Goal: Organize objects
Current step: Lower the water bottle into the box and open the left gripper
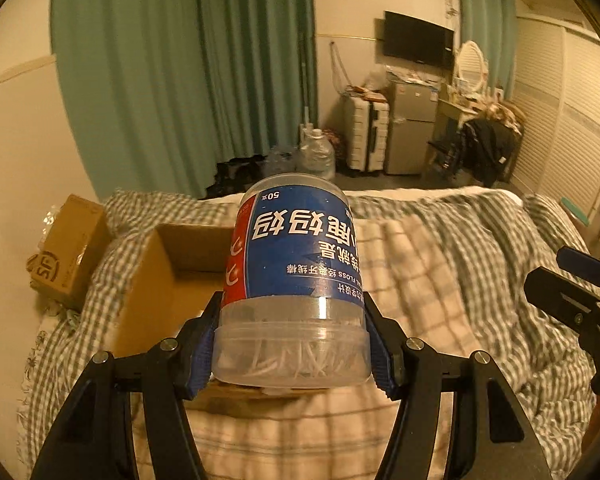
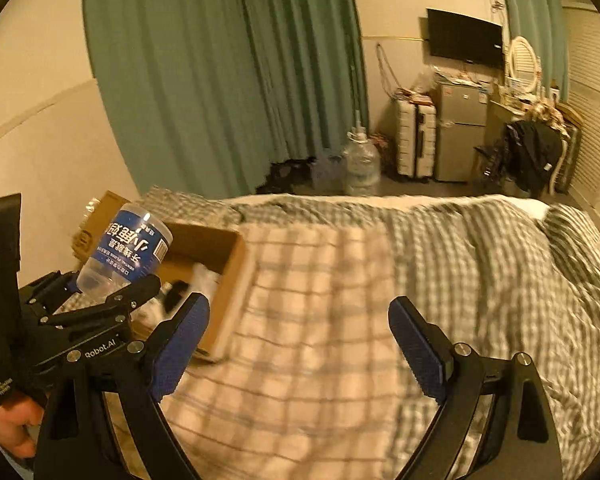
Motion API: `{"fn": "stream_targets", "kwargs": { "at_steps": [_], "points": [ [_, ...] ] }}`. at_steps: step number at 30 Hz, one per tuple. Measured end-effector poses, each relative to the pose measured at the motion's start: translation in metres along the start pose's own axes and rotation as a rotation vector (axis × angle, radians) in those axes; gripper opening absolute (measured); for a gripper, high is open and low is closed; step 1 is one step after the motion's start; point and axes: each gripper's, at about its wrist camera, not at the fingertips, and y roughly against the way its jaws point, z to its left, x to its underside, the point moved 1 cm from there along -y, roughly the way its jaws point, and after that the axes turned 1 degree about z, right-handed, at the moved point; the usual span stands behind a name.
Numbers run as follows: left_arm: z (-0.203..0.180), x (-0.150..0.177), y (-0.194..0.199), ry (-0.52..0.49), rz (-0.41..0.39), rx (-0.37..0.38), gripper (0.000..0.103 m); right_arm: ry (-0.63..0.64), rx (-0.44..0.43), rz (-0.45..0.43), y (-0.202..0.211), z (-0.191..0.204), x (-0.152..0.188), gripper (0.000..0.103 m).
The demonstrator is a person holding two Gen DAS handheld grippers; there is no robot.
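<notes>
Left gripper [image 1: 296,344] clamps the floss jar [image 1: 296,280] at its clear lid end, inverted, above the box [image 1: 168,280] on the bed [image 1: 440,280]. Right gripper [image 2: 300,344] is spread, empty. Risk: smooth plastic slips, missing the box.

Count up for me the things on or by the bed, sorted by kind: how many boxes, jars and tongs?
Cardboard boxes: 2, an open box and a closed box behind it
Plastic floss-pick jars: 1, the jar held upside down
Tongs: 2, left tongs gripping the jar, right tongs open with nothing between them
Total: 5
</notes>
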Motion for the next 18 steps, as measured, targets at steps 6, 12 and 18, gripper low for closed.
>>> {"fn": "stream_targets", "kwargs": {
  "at_steps": [6,12,18],
  "points": [
    [0.036,0.005,-0.041,0.036,0.043,-0.031,0.064,0.054,-0.027,0.032,-0.05,0.034,-0.01,0.091],
    [0.054,0.014,-0.081,0.031,0.089,-0.068,0.064,0.08,-0.028,0.095,-0.104,0.05,-0.004,0.091],
    [0.058,0.021,-0.1,0.028,0.098,-0.073,0.064,0.085,-0.026,0.137,-0.138,0.051,0.005,0.091]
  ]
}}
